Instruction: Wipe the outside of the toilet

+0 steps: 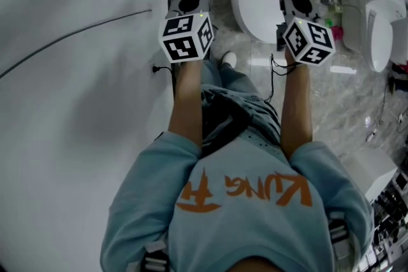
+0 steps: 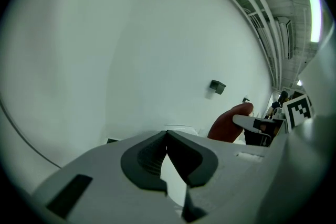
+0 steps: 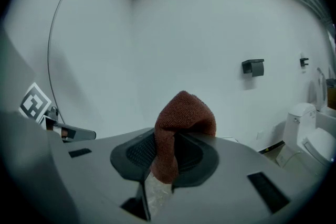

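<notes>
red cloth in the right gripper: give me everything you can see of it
The cloth is rust-red with a looped, terry-like weave, and it looks soft and bunched. It is folded into a rounded hump that pokes out past the tips of the right gripper. The jaws are shut on its lower part, with a dark ribbed pad on each side. In the head view it sits over the white toilet; whether it touches the toilet can't be told.
</notes>
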{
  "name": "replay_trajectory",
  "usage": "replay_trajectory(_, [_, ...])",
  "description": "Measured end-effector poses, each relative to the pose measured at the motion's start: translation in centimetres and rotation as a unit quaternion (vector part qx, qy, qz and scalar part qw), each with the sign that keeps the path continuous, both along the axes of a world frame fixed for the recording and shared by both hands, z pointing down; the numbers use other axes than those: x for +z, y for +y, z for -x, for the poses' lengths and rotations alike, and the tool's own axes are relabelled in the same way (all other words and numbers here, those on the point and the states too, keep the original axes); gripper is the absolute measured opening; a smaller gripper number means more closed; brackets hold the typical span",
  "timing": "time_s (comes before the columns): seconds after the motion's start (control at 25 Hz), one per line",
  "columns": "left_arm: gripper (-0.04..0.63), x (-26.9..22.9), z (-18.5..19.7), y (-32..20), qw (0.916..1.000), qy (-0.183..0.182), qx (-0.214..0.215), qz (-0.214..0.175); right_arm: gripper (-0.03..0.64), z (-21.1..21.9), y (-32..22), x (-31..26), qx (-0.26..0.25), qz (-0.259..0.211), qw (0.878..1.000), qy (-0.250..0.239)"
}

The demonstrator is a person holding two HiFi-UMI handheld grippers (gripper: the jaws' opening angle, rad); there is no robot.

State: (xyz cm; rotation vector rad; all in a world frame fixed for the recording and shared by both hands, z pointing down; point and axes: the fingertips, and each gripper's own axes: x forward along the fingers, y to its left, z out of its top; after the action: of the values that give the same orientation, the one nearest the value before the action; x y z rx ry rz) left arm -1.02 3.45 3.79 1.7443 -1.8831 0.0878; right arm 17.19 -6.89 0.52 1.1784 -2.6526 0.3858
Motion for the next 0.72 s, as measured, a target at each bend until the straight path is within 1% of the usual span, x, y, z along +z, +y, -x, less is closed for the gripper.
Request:
replay_trajectory(0.08, [-0.006, 2.0, 0.1, 0.3, 0.9997, 0.018, -0.004, 0.013, 0.078, 0.0, 0.6, 1.7, -0.003, 0.013, 1.000, 0.016])
replay_trajectory(0.24, [-0.006, 5.8, 1.4, -0.6, 0.9983, 0.045, -0.012, 0.035, 0.078, 1.2, 0.0, 5.2, -0.002, 0.037, 0.999, 0.039])
replay_trajectory(0.4, [-0.006, 9.6, 0.9, 0.1, 0.9953, 0.072, -0.018, 0.063, 0.078, 1.4, 1.1, 9.6, -0.007, 0.077, 0.995, 0.063])
replay_trajectory(0.48, [-0.006, 11.0, 0.8, 0.3, 0.9939, 0.084, -0.018, 0.069, 0.078, 1.9, 2.0, 11.6, -0.013, 0.093, 0.993, 0.068])
replay_trajectory(0.6, [-0.006, 12.8, 0.9, 0.7, 0.9912, 0.111, -0.018, 0.070, 0.078, 2.3, 3.5, 14.4, -0.013, 0.112, 0.991, 0.075])
replay_trajectory(0.72, [-0.006, 15.2, 1.4, 0.7, 0.9898, 0.121, -0.010, 0.074, 0.078, 2.9, 4.6, 17.7, -0.009, 0.132, 0.988, 0.082])
